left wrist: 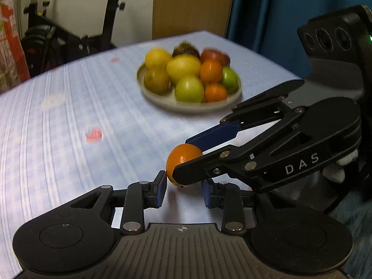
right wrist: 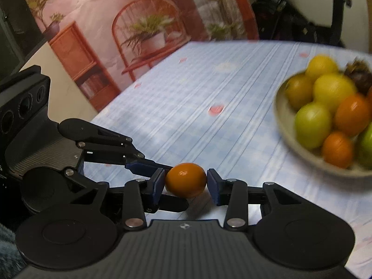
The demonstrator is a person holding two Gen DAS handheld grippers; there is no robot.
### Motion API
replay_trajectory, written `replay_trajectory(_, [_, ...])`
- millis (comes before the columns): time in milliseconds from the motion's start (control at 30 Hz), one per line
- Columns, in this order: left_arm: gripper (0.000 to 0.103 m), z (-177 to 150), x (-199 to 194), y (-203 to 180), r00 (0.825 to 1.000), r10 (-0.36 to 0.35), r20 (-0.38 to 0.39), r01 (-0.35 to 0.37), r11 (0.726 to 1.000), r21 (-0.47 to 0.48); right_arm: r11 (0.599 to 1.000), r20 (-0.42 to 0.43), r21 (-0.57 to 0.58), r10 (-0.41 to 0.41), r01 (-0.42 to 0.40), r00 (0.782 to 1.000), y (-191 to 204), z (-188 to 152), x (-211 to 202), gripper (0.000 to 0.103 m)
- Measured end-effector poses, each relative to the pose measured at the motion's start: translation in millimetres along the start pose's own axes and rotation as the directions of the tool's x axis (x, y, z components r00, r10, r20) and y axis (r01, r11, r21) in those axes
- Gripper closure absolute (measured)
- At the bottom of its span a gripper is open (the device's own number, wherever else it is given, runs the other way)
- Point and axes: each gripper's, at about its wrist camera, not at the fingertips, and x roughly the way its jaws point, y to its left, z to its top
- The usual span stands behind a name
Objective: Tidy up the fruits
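the small glossy orange fruit sits between both claws for a handover: left claw and right claw each flank it narrowly; which one actually clamps it cannot be told. the beige ceramic plate of mixed fruits stands well apart on the blue checked counter.

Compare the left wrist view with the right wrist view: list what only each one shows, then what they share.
Only the left wrist view shows the exercise bike, the blue curtain and the red fruit at the back of the plate.

Only the right wrist view shows the printed backdrop of shelves and potted plants.

Both show the small orange fruit between the fingers of both grippers, the plate of mixed fruit, and the blue checked tablecloth.
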Motion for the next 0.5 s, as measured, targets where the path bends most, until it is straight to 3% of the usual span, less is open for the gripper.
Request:
replay_trajectory(267, [0.069, 60.5, 28.7, 3.7, 0.992, 0.011, 0.122, -0.017, 0.999, 0.041, 0.990, 0.094, -0.049, -0.126, 0.131, 0.988, -33.7, 44.5, -19.5, 0.061])
replay_trajectory(500, [0.070, 83.6, 70.4, 19.7, 0.995, 0.012, 0.097, -0.009, 0.999, -0.030, 0.980, 0.076, -0.052, -0.188, 0.193, 0.979, -64.1, 66.8, 1.9, 0.061])
